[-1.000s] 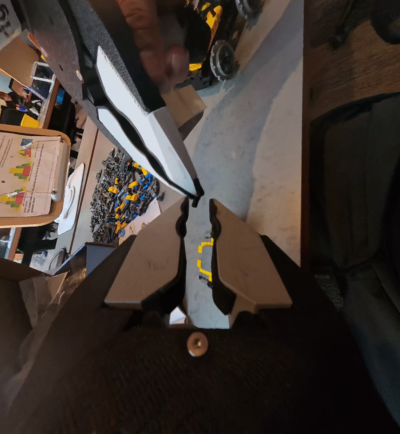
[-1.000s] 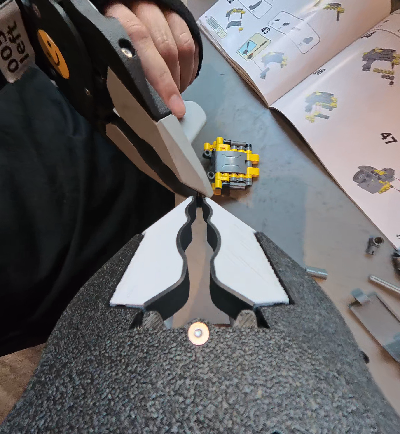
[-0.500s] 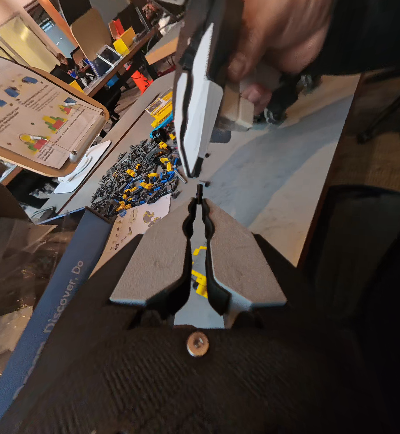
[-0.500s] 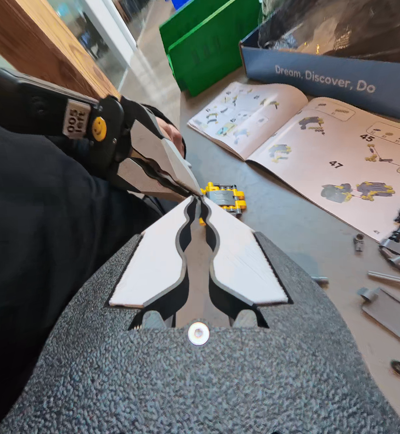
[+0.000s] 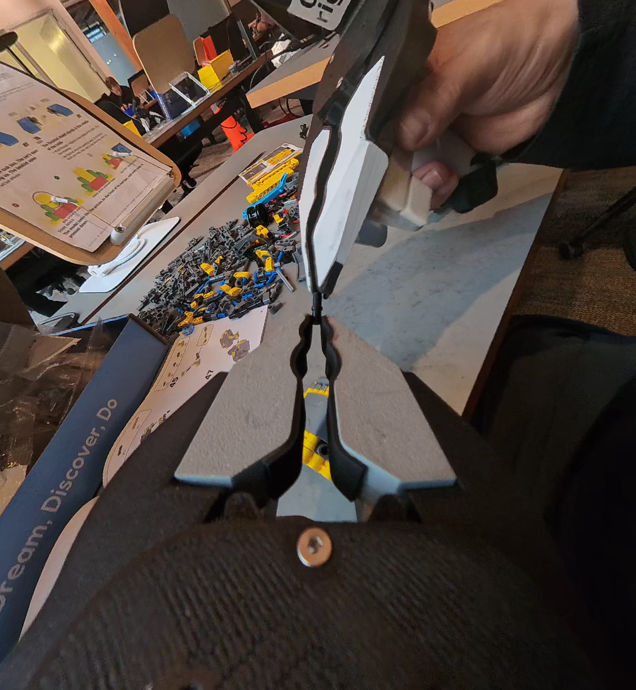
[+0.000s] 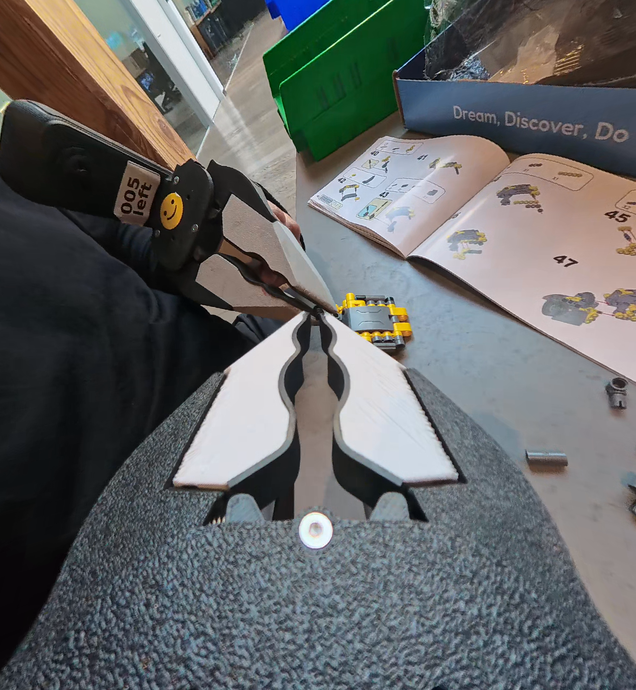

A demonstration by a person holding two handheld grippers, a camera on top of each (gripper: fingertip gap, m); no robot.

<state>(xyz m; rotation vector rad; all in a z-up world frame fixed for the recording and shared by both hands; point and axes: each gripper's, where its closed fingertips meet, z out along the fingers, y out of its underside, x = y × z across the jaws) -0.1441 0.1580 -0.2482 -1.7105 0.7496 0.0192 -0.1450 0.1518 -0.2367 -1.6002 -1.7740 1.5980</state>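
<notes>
While my left gripper (image 5: 315,317) pinches a small black pin (image 5: 315,304) at its tips, my right gripper (image 6: 314,315) meets it tip to tip, pressed onto the same pin, so both steady it above the table (image 6: 476,358). Just beyond lies the yellow-grey brick assembly (image 6: 374,321), beside the open instruction booklet (image 6: 495,209); loose parts (image 5: 226,280) are heaped farther off.

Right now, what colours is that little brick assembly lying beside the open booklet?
Yellow and grey: the brick assembly has a grey centre panel with yellow pieces around it, clearest in the right wrist view.

Small black pin (image 5: 315,303) pinched between both grippers' fingers (image 5: 331,261).
</notes>
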